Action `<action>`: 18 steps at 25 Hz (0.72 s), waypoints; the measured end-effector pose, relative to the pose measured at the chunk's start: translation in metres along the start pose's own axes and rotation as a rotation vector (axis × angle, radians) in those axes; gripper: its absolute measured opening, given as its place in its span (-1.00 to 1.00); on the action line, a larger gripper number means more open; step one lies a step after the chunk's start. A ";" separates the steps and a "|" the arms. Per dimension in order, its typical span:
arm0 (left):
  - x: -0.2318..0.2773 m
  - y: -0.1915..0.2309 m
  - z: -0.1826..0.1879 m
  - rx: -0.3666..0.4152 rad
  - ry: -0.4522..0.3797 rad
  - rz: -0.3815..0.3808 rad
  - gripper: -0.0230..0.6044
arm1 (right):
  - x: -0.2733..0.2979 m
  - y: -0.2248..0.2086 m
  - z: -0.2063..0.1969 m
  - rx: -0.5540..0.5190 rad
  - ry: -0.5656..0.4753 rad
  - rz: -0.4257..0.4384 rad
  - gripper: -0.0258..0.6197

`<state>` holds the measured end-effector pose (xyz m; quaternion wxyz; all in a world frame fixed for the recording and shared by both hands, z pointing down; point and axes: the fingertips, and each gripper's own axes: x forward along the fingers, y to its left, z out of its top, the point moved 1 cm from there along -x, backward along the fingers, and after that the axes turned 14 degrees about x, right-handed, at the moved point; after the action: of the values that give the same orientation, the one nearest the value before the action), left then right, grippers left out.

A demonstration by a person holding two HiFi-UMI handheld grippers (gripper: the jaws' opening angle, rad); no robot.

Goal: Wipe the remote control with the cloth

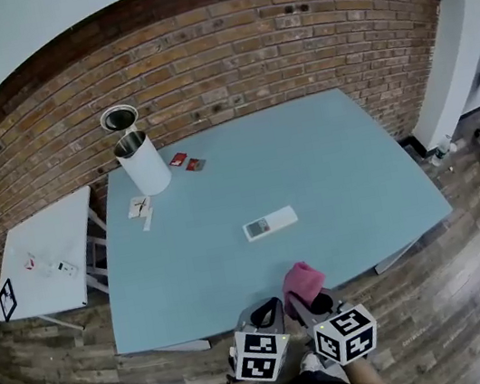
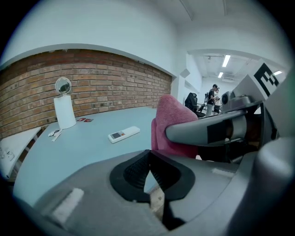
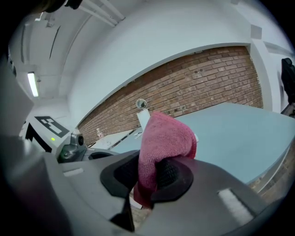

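A white remote control [image 1: 270,223] lies flat near the middle of the light blue table [image 1: 346,168]; it also shows in the left gripper view as the remote [image 2: 123,134]. Both grippers hover side by side over the table's near edge. My right gripper [image 1: 308,305] is shut on a pink cloth [image 1: 302,281], which stands up bunched between its pads [image 3: 169,173] as the cloth [image 3: 163,138]. My left gripper [image 1: 268,313] is shut with nothing between its jaws, seen as the gripper [image 2: 148,173]. The remote lies well ahead of both.
A white cylinder bin [image 1: 143,162] with a round mirror [image 1: 118,118] behind it stands at the table's far left. Small red packets [image 1: 187,162] and papers [image 1: 140,209] lie near it. A white side table [image 1: 45,258] stands left. A brick wall [image 1: 226,60] runs behind.
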<state>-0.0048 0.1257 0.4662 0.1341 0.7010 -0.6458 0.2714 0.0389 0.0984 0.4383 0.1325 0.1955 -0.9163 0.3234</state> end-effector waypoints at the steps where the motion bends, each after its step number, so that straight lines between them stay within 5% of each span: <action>1: 0.005 0.002 0.001 -0.002 0.012 0.007 -0.93 | 0.001 -0.005 0.002 0.001 0.011 0.006 -0.72; 11: 0.035 0.030 0.003 -0.005 0.082 0.052 -0.93 | 0.014 -0.031 0.010 0.026 0.069 0.058 -0.72; 18: 0.068 0.062 0.007 0.084 0.076 -0.022 -0.92 | 0.034 -0.044 0.020 -0.028 0.106 0.092 -0.72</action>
<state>-0.0623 0.0574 0.4879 0.1319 0.7021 -0.6205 0.3234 0.0265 0.0447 0.4596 0.1688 0.1340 -0.9204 0.3262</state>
